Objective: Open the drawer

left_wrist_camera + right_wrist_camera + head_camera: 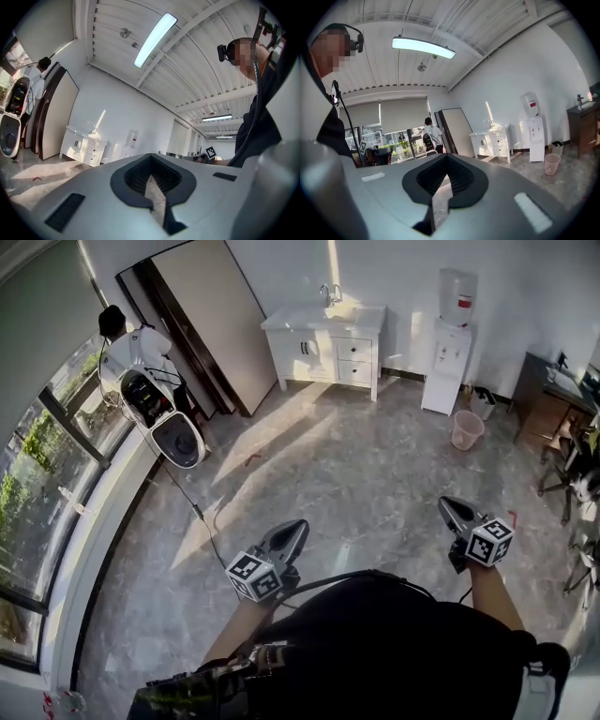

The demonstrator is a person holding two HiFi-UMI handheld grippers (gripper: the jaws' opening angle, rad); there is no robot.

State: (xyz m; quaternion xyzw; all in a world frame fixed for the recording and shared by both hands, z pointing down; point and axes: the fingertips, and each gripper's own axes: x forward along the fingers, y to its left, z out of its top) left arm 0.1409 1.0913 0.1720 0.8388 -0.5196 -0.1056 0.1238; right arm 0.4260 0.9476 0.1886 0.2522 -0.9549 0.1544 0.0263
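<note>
Cabinet [323, 343] far off across floor [356, 465], drawers [354, 351] closed. Left gripper [296, 526] jaws pressed together, empty; right gripper [449, 504] jaws likewise.

Floor [375, 484] bears cabinet [323, 348], probably bin [467, 430].

- Water dispenser [447, 357] against the back wall, pink wastebasket [467, 429] near it
- Large board [214, 320] leaning on the wall
- Black cable [196, 512] trailing over the marble floor [356, 484]
</note>
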